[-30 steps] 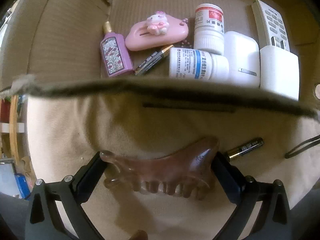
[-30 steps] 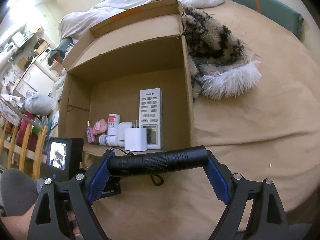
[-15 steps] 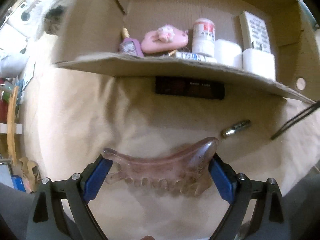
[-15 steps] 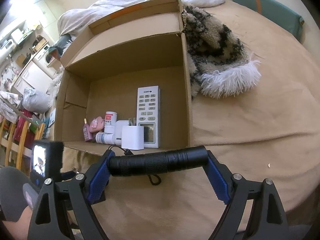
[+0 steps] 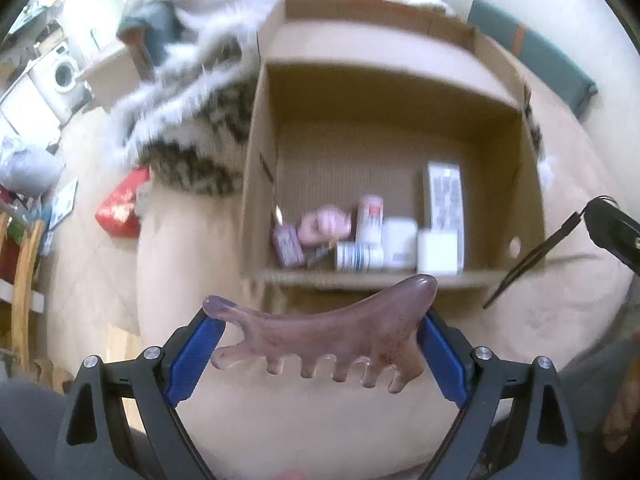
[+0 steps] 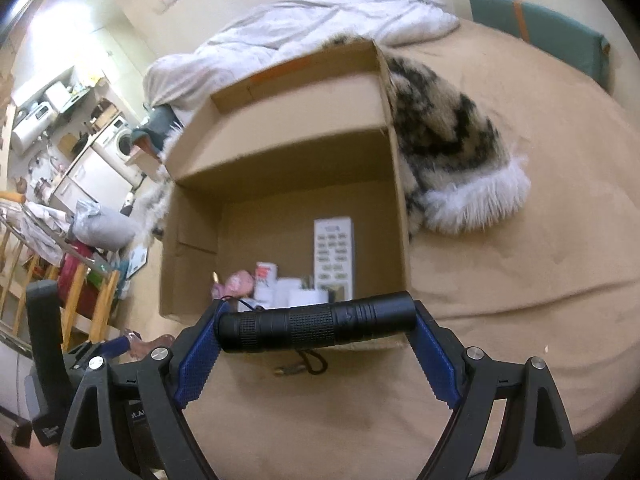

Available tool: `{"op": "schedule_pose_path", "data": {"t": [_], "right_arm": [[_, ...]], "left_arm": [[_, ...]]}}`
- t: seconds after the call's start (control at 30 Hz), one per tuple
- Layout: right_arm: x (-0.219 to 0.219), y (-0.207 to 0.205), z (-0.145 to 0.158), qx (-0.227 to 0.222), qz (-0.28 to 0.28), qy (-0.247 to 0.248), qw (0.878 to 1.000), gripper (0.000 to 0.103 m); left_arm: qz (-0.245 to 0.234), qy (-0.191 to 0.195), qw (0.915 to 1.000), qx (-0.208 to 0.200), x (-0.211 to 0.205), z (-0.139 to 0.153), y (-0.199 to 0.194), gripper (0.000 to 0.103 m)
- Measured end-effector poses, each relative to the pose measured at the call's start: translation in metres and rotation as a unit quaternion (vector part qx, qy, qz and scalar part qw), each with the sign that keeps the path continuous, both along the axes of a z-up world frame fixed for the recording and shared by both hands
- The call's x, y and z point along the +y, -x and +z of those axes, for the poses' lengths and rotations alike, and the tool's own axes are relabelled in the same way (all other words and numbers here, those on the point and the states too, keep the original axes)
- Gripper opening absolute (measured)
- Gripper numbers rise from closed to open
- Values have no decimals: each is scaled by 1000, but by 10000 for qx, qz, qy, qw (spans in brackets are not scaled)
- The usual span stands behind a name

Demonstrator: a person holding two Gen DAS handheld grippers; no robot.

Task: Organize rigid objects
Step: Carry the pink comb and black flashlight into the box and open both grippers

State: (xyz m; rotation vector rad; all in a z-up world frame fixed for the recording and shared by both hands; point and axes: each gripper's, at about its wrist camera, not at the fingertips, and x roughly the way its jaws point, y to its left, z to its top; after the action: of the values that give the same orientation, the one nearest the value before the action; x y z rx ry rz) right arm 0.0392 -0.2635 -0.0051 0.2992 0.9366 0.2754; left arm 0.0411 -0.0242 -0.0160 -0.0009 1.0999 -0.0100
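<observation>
1. Comb (image 5: pixel 320 336), purplish & toothed, is clamped crosswise in my left gripper (image 5: pixel 318 354): long axis runs 9-to-3 between the blue pads, teeth toward me at 6, pads pressing both ends

2. Flashlight (image 6: pixel 316 324), black, is clamped the same way in my right gripper (image 6: pixel 316 346), axis 9-to-3, its cord hanging below at 6

3. Cardboard box (image 5: pixel 256 184) sits open at 12 from both grippers, on the tan bedcover (image 6: pixel 520 280); near rim just beyond the comb in left view

4. Inside, along the near wall: pink bottle (image 5: pixel 286 242) & pill bottles (image 5: pixel 358 256) at 11, white cases (image 5: pixel 438 250) & remote (image 5: pixel 444 200) at 1; far half of the floor is bare

5. Key relation: both items lie parallel to the near rim, so each has to clear that rim & go in at 12. Judging by the left view, the comb looks closer to the rim; right gripper's tip shows at 3 of that view

6. Risk, I reckon: dropping too near would land on the packed row; bare floor at 12 beyond it looks safer. Left view is blurred, so box details are rough
</observation>
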Motion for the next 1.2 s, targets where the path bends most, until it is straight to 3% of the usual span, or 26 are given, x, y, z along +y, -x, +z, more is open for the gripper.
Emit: {"op": "schedule_pose_path", "data": {"t": [0.13,0.27,0.37,0.77,0.93,1.2], "right_arm": [[8,-8,32,-332,92,-71,9994,93],[12,-21,57,-621,95,-37,9980,93],[14,-35,60,-660,78,84,9978,93],[16,-84,-33,354,191,223,9989,93],[24,-87,-53,643,321,225,9972,93],[39,-91,-64,756,489,499,9947,93]], "left_arm": [[-62,73,9996,-257,-7,24,-16,92],[-121,139,9989,-440,-12,21,-34,92],[-168,211,9986,-447,-17,18,-49,92],[-632,310,9974,-137,-36,-33,-81,92],[-650,492,9966,130,-36,-52,-85,92],[-591,337,9972,306,-40,-69,-92,92]]}}
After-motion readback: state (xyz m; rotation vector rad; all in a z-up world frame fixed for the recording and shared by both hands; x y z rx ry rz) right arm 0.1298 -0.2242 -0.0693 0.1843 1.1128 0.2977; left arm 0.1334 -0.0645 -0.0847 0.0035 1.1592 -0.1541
